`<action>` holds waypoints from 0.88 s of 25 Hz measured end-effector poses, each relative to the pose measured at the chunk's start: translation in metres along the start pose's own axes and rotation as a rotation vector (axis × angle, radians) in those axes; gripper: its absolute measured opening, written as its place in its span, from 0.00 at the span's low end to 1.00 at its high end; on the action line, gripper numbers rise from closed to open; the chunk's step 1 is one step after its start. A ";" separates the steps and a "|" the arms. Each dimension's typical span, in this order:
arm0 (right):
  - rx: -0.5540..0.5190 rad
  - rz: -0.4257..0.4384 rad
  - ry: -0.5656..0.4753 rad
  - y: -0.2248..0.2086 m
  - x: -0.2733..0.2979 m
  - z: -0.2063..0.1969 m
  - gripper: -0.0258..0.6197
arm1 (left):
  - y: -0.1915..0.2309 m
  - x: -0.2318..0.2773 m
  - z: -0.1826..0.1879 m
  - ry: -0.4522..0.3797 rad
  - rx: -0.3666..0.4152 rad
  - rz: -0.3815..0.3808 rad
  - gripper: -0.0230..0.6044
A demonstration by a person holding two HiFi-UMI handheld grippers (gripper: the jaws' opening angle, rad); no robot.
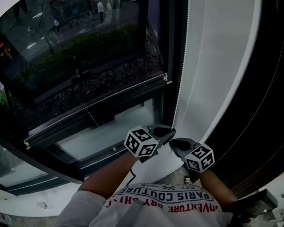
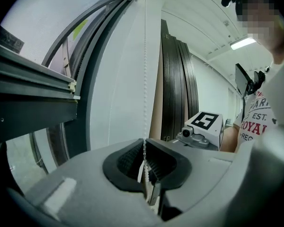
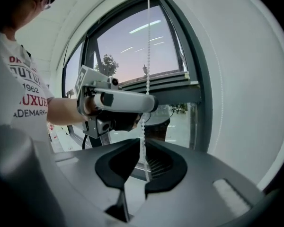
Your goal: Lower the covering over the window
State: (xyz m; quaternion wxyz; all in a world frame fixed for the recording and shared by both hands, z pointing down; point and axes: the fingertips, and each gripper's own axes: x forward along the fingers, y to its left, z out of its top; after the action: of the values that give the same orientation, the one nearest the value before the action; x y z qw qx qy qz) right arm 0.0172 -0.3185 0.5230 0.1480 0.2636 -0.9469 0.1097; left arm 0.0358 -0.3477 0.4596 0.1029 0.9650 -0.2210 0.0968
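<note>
A white bead chain (image 1: 181, 56) hangs down the window frame's right side. My left gripper (image 1: 164, 135) is shut on this chain (image 2: 145, 79), which is pinched between the pads of the left gripper (image 2: 144, 148). Just right of it, my right gripper (image 1: 176, 145) is open. The chain (image 3: 147, 41) runs down through the gap between the right gripper's (image 3: 141, 148) pads without being pressed. The blind's dark bottom rail (image 1: 94, 109) with white end caps crosses the pane partway; the glass looks darker beyond it.
A white wall panel (image 1: 217, 56) stands right of the chain, with dark boards (image 1: 267, 103) leaning beyond it. The dark window frame (image 1: 168, 41) is just left of the chain. A white sill (image 1: 19, 202) runs along the bottom left.
</note>
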 end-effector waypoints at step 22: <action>-0.077 0.128 -0.415 0.016 -0.082 0.239 0.25 | -0.030 -0.013 -0.001 -0.016 0.026 -0.040 0.06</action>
State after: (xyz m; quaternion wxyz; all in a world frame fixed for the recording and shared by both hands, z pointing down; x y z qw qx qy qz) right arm 0.0231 -0.3353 0.2705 -0.0473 0.2138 -0.9754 0.0259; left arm 0.0378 -0.3159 0.4527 0.0905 0.9712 -0.2013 0.0898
